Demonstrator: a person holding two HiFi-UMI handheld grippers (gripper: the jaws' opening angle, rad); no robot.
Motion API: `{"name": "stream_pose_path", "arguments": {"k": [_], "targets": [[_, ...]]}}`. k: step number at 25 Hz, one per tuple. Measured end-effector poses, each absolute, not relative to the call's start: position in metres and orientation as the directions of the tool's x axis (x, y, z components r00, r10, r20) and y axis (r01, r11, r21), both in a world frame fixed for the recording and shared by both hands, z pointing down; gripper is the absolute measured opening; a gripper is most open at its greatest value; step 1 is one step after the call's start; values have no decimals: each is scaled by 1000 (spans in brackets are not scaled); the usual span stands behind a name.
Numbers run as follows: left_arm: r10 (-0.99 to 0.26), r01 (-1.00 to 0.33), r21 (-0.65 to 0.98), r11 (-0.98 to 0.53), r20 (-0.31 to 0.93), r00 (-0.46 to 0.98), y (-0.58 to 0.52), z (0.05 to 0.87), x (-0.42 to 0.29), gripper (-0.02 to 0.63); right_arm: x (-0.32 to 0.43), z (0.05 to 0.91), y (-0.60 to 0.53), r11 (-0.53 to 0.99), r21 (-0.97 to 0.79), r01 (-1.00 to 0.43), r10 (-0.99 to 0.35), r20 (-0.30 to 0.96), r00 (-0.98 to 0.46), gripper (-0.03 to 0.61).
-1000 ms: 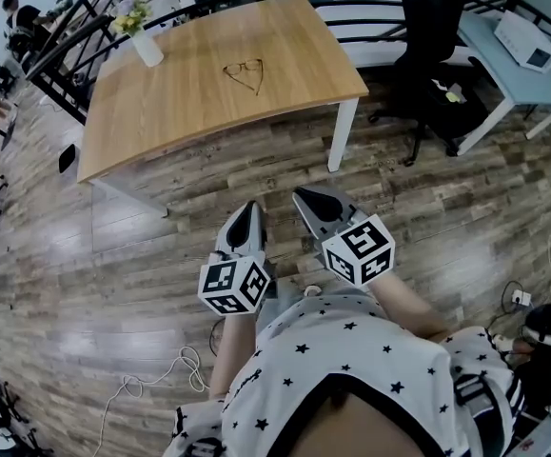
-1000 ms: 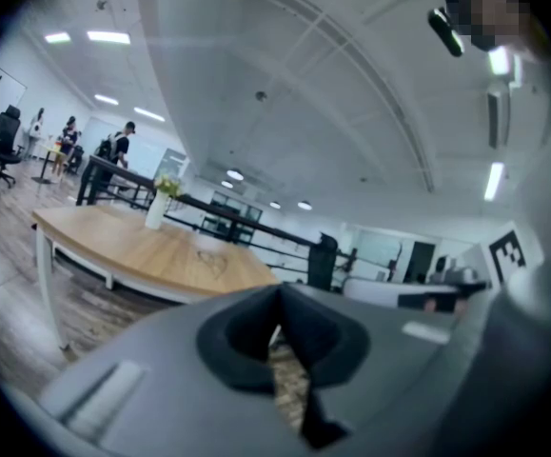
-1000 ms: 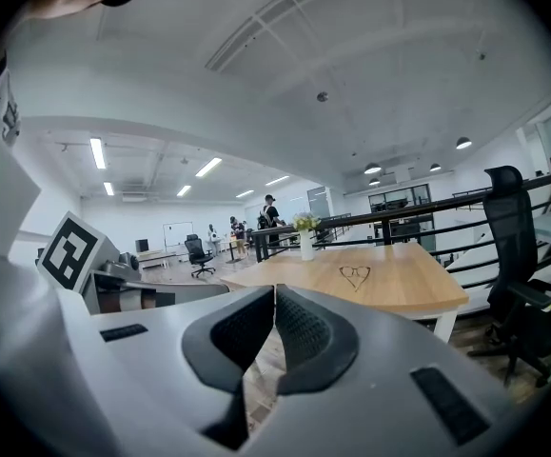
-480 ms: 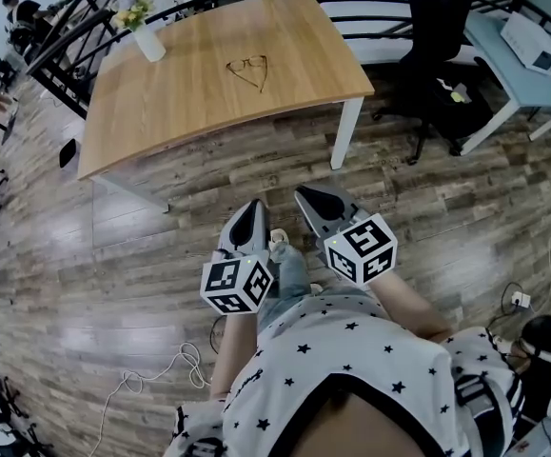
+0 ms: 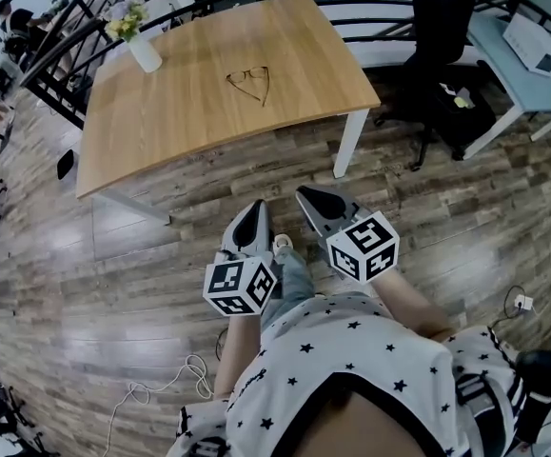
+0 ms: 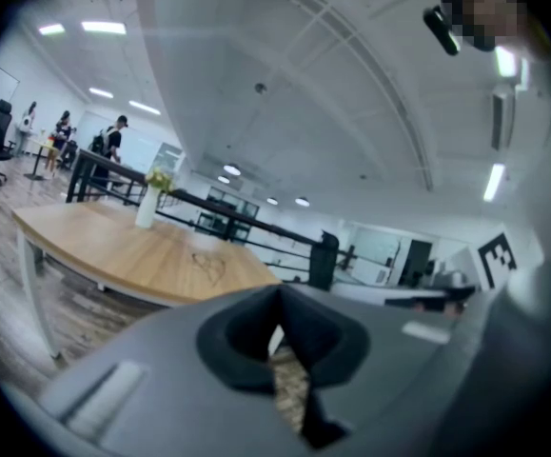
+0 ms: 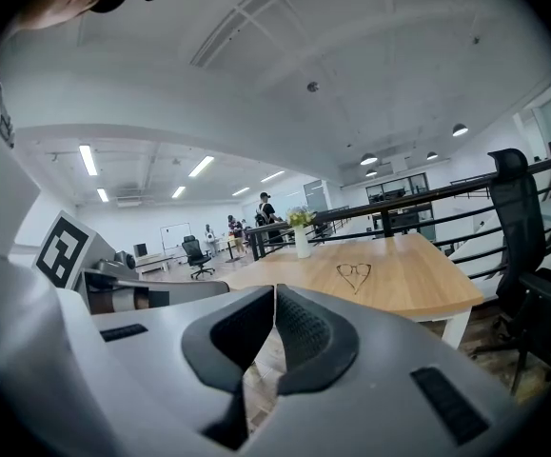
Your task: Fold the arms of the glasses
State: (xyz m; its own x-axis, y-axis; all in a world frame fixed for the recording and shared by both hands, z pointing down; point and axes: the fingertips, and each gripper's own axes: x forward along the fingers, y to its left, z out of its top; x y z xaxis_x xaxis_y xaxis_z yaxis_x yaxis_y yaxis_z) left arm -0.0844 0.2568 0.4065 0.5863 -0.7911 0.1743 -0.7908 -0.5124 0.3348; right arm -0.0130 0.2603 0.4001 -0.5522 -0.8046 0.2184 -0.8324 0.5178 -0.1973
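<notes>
Glasses [image 5: 251, 82] lie arms-out mid-table [image 5: 161, 150], vase [image 5: 145, 50] at its far left corner. Both left gripper [image 5: 254, 209] and right gripper [image 5: 305, 198] have jaws pressed together, empty, well off the table.

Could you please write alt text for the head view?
Seen from above, a person on a wood floor holds the left gripper and right gripper, both shut and empty, short of a wooden table. On it lie glasses, arms unfolded, and a vase of flowers.
</notes>
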Motion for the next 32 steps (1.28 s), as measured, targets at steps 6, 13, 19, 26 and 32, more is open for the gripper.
{"name": "stream_pose_path", "arguments": {"k": [6, 13, 19, 26, 32], "targets": [[-787, -789, 332, -517, 180, 590, 217, 410, -86, 6, -15, 399, 218, 518, -191, -834, -806, 218, -550, 18], [-772, -777, 347, -526, 188, 607, 167, 405, -89, 6, -20, 389, 166, 512, -191, -838, -809, 222, -544, 18], [-759, -764, 357, -537, 191, 623, 124, 405, -97, 6, -29, 385, 123, 500, -179, -848, -818, 225, -530, 18], [-745, -753, 360, -551, 192, 638, 73, 400, -103, 6, -35, 378, 74, 487, -181, -854, -825, 226, -518, 18], [-726, -736, 368, -569, 197, 659, 36, 406, -107, 6, -40, 383, 38, 466, -187, -865, -835, 231, -500, 18]]}}
